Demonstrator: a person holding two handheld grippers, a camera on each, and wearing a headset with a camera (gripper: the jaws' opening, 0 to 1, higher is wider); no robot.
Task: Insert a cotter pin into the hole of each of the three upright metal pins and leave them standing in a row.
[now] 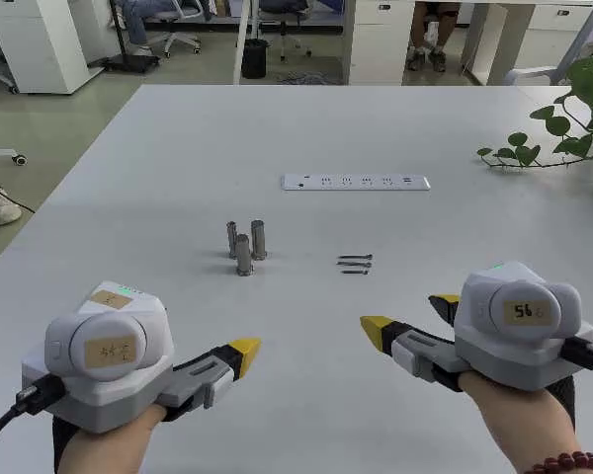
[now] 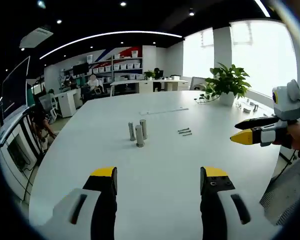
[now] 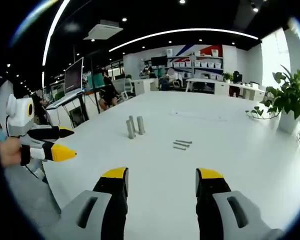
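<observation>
Three metal pins [image 1: 245, 247], apparently three cotter pins [image 1: 356, 264], well beyond fingers [image 1: 243, 348]

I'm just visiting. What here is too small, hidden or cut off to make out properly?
- Holes in the metal pins: too small to see in the head view and in both gripper views.
- Cotter pins: thin slivers in the head view, so their end shape is too small to tell.
- Power strip: its socket details are too small in the head view.
- Plant: cut off by the head view's right edge.

Metal pins [image 1: 244, 247] grey, cotter pins [image 1: 355, 264] dark; left gripper [image 2: 160, 176], right gripper [image 3: 162, 176] grey (jaw tips yellow).
</observation>
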